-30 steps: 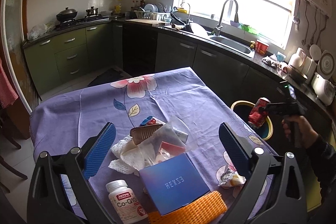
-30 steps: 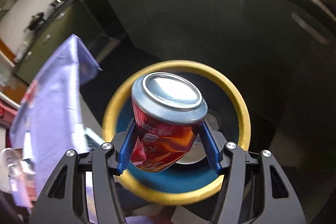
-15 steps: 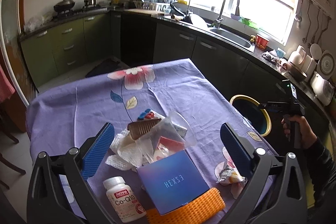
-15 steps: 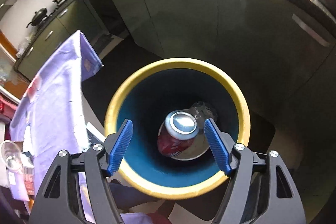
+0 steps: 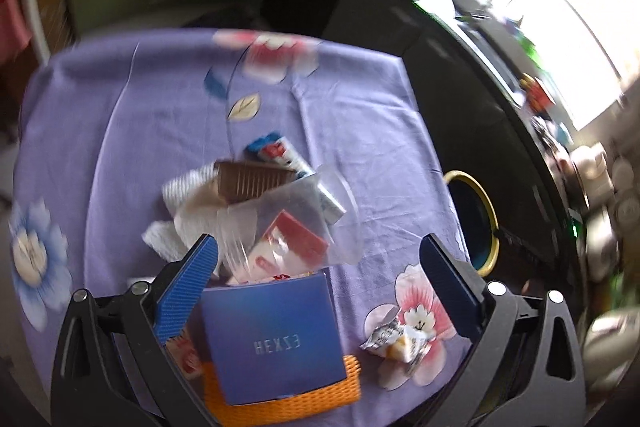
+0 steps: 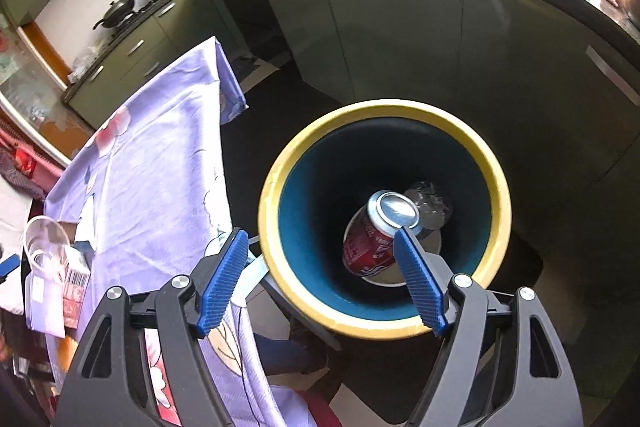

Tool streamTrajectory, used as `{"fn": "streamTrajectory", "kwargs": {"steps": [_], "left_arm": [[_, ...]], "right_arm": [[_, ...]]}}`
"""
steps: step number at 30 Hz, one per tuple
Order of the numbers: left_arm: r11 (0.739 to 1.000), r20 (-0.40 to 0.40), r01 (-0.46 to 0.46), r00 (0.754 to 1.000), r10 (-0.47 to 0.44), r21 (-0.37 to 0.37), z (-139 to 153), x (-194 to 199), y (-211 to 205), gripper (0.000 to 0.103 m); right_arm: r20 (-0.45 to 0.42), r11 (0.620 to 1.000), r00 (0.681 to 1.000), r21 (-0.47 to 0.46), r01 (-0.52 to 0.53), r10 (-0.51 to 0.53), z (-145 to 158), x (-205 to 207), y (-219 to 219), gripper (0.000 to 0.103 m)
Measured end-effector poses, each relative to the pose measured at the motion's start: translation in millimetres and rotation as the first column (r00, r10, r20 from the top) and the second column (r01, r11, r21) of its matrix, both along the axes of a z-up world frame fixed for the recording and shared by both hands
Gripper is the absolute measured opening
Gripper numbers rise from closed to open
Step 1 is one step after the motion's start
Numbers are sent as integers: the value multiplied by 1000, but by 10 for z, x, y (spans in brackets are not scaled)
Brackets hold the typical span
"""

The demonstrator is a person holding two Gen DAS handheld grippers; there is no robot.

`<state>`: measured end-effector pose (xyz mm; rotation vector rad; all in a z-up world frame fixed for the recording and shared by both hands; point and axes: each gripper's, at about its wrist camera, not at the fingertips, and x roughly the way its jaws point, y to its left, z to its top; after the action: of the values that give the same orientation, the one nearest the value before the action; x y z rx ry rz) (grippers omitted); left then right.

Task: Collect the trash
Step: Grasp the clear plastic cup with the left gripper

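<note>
Half the red can (image 6: 370, 247) hides behind the right claw (image 6: 320, 281).

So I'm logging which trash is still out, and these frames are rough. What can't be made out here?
- Left wrist view: motion blur smears the label of the packet inside the clear bag.
- Left wrist view: the left gripper frame hides what lies beside the blue box.
- Right wrist view: the crumpled clear item behind the red can in the bin is unidentifiable.
</note>
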<state>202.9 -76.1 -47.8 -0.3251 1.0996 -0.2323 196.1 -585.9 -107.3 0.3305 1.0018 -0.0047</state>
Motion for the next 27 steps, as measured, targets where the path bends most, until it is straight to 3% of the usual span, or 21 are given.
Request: {"fn": "streamTrajectory", "kwargs": {"steps": [9,16,19,27], "left_arm": [[988,-123,-153,980,156,33,-237,170,-49,96],[986,-139,-145,978,154,78,-295,233,-110,94],[988,-137,-133,980,143,84,-304,270,-113,80],[990,-121,-116,985,125,85,-288,257,-100,79]], "right_arm": [[-1,996,999,72,-53,53,-196,-23,-14,75],[2,994,998,92,-61,61,-263,-60,-39,75],[11,993,998,96,-63,62,-252,-94,-38,75],[34,992,997,99,-76,73,-171,-174,-7,75]]}}
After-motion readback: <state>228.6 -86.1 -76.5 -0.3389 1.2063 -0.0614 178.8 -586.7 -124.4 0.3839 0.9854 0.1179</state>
